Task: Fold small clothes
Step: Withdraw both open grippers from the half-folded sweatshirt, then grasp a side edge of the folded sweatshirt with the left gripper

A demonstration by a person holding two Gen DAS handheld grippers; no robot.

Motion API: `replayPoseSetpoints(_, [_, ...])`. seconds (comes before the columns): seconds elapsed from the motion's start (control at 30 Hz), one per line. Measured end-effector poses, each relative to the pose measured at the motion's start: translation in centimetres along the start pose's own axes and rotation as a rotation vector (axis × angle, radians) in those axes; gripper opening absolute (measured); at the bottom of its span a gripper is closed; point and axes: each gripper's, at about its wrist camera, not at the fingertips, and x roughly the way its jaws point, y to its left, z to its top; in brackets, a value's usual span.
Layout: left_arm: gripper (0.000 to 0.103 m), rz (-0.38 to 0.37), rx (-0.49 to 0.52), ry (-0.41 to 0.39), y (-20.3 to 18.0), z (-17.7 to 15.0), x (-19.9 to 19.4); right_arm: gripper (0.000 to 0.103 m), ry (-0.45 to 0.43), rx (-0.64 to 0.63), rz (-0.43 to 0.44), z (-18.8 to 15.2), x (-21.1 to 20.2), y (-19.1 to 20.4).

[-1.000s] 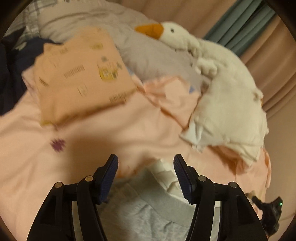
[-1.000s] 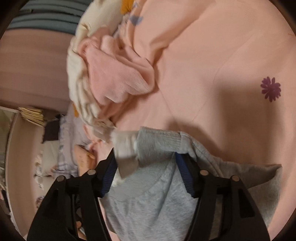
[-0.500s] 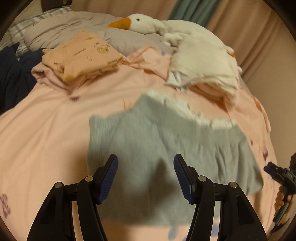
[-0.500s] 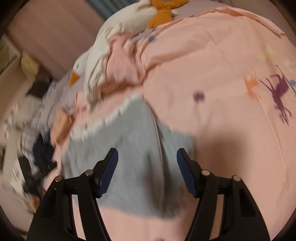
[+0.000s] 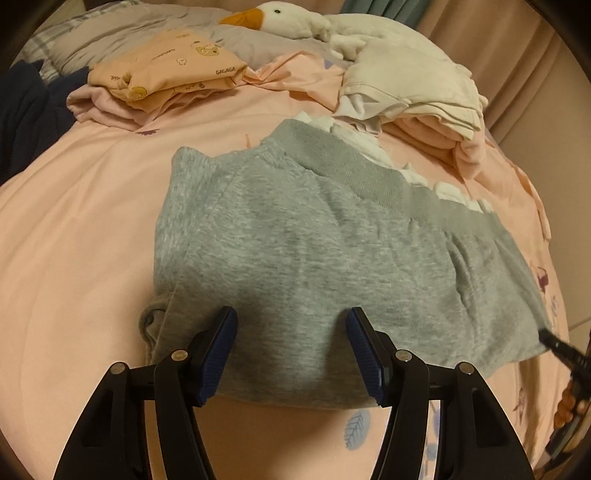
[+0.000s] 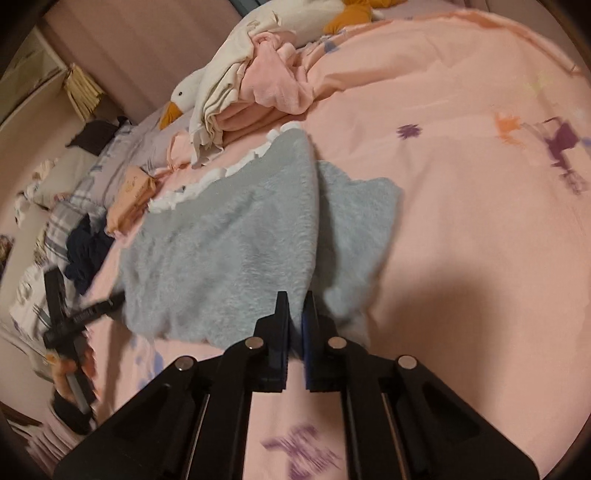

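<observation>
A small grey sweatshirt (image 5: 306, 251) with a white frilled edge lies spread on the pink bedsheet (image 5: 74, 229); it also shows in the right wrist view (image 6: 236, 243). My left gripper (image 5: 291, 354) is open, its blue pads either side of the garment's near hem, just above it. My right gripper (image 6: 295, 325) is shut on the garment's near edge, where a fold ridge rises. The right gripper's tip shows at the garment's right corner in the left wrist view (image 5: 554, 341).
A folded orange printed garment (image 5: 170, 70) sits at the back left on pink clothes. A pile of white and pink clothes (image 5: 417, 92) and a plush goose (image 5: 280, 16) lie behind. Dark blue clothing (image 5: 26, 110) is at far left.
Both grippers drew back from the garment, which now lies spread flat. The right gripper, open half a second ago, has closed on the garment's near edge. The left stays open.
</observation>
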Motion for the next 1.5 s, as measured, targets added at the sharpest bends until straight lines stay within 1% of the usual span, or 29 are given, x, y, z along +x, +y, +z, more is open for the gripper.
replayPoseSetpoints(0.07, [0.061, -0.002, -0.001, 0.003, 0.1, 0.0, 0.2, 0.006, 0.028, -0.008, -0.052, -0.7, 0.2, -0.6])
replayPoseSetpoints(0.1, [0.061, -0.008, -0.010, 0.004, 0.2, 0.1, 0.1, 0.006, 0.046, 0.001, -0.065, -0.9, 0.7, -1.0])
replayPoseSetpoints(0.17, [0.061, -0.019, -0.039, 0.002, 0.6, -0.1, -0.4, 0.006, 0.073, 0.025, -0.064, -1.0, 1.7, -1.5])
replayPoseSetpoints(0.27, [0.061, -0.046, -0.079, -0.019, 1.9, -0.7, -2.5, 0.011, 0.059, 0.000, -0.089, -0.9, 1.2, -0.2])
replayPoseSetpoints(0.33, [0.062, -0.073, -0.127, -0.039, 3.5, -1.2, -4.1, 0.017, 0.024, -0.019, -0.099, -0.9, 0.0, 0.6])
replayPoseSetpoints(0.37, [0.065, -0.090, -0.162, -0.047, 4.4, -1.5, -4.7, 0.026, 0.000, -0.025, -0.091, -1.0, -0.7, 0.9])
replayPoseSetpoints(0.4, [0.075, -0.097, -0.192, -0.052, 5.0, -1.8, -5.1, 0.034, -0.024, -0.030, -0.083, -1.1, -1.4, 1.3])
replayPoseSetpoints(0.43, [0.080, -0.115, -0.247, -0.064, 6.3, -2.4, -5.7, 0.036, -0.044, -0.031, -0.067, -1.3, -2.0, 1.5])
replayPoseSetpoints(0.53, [0.080, -0.179, -0.348, -0.070, 8.5, -3.7, -6.1, 0.038, -0.076, -0.035, 0.004, -2.0, -3.1, 2.3])
replayPoseSetpoints(0.57, [0.080, -0.186, -0.363, -0.067, 8.8, -4.0, -6.0, 0.040, -0.082, -0.037, 0.019, -2.2, -3.3, 2.5])
replayPoseSetpoints(0.63, [0.080, -0.202, -0.386, -0.059, 9.3, -4.4, -5.7, 0.041, -0.083, -0.040, 0.047, -2.6, -3.2, 3.4])
replayPoseSetpoints(0.73, [0.080, -0.243, -0.425, -0.037, 9.9, -4.4, -4.9, 0.041, -0.076, -0.055, 0.077, -3.1, -2.7, 5.0])
replayPoseSetpoints(0.77, [0.080, -0.268, -0.440, -0.034, 9.9, -4.3, -4.5, 0.041, -0.072, -0.062, 0.090, -3.2, -2.5, 5.6])
replayPoseSetpoints(0.93, [0.080, -0.338, -0.523, -0.047, 10.2, -3.4, -2.4, 0.042, -0.046, -0.093, 0.162, -3.4, -0.7, 8.5])
replayPoseSetpoints(1.07, [0.080, -0.392, -0.537, -0.047, 9.7, -2.3, -1.2, 0.042, -0.019, -0.102, 0.201, -3.3, 1.1, 10.1])
replayPoseSetpoints(1.3, [0.080, -0.423, -0.539, -0.046, 8.9, 0.3, 1.0, 0.042, 0.005, -0.143, 0.227, -2.4, 3.5, 12.4])
replayPoseSetpoints(1.4, [0.080, -0.416, -0.521, -0.047, 8.2, 1.1, 1.5, 0.042, 0.000, -0.163, 0.226, -1.4, 4.6, 13.4])
replayPoseSetpoints(1.47, [0.078, -0.390, -0.490, -0.047, 7.5, 1.8, 1.8, 0.042, -0.003, -0.186, 0.217, -0.5, 5.7, 14.5])
replayPoseSetpoints(1.5, [0.070, -0.363, -0.478, -0.047, 7.2, 2.0, 1.8, 0.042, -0.006, -0.201, 0.204, 0.0, 6.2, 15.1])
